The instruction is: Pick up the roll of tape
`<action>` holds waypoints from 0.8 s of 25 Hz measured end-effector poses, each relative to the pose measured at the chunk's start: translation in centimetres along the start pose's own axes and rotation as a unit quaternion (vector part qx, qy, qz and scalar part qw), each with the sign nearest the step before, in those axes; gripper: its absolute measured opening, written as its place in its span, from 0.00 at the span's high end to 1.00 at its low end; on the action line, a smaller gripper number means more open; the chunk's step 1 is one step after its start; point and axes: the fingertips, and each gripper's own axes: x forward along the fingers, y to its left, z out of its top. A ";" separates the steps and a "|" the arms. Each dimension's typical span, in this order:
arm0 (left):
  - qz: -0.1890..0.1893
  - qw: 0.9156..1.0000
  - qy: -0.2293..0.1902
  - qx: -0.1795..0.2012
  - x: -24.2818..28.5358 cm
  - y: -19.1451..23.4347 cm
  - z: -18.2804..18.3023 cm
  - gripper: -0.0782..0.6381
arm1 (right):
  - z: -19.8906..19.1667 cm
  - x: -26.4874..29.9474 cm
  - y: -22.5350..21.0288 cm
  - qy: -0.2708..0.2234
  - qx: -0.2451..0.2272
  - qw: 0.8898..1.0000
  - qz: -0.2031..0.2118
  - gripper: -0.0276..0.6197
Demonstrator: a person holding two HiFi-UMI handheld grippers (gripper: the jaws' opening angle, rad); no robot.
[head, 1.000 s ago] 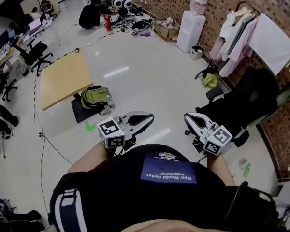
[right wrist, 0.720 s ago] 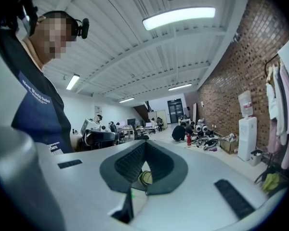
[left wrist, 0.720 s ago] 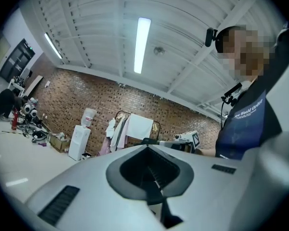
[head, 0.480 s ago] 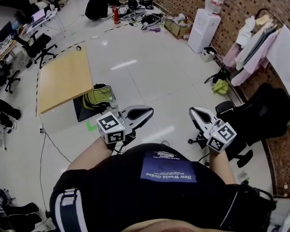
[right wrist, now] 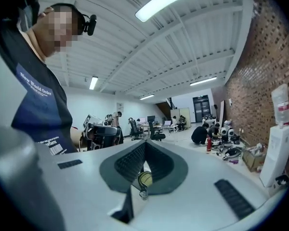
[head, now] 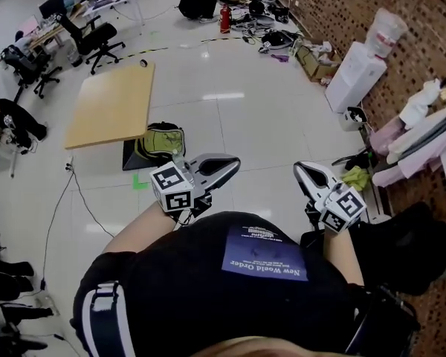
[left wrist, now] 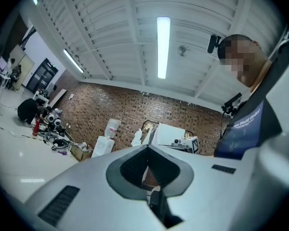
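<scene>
L gripper (head: 235, 161) & R gripper (head: 298, 169) both closed, empty, by my chest; tape (head: 143, 63) looks like that small ring on table (head: 108, 114) far corner, well apart, so I'd close in first, open jaws late.

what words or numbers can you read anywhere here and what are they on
"New World Order": blue print on the black shirt, upside down in the head view.
Finer lines on that print: too small to read.
Left cube, right cube: square markers only, no words.
</scene>
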 end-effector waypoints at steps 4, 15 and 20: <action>0.021 1.000 0.001 -0.002 1.7 3.1 0.7 0.88 | -0.3 2.9 -3.9 0.003 0.014 1.000 0.028 0.98; 0.029 0.999 -0.020 0.010 -0.8 18.1 5.7 0.88 | 1.5 18.3 -10.4 0.013 0.000 0.998 0.053 0.98; 0.027 0.999 -0.018 0.021 -3.5 27.1 10.0 0.88 | 3.4 27.8 -13.5 0.014 0.001 0.998 0.053 0.98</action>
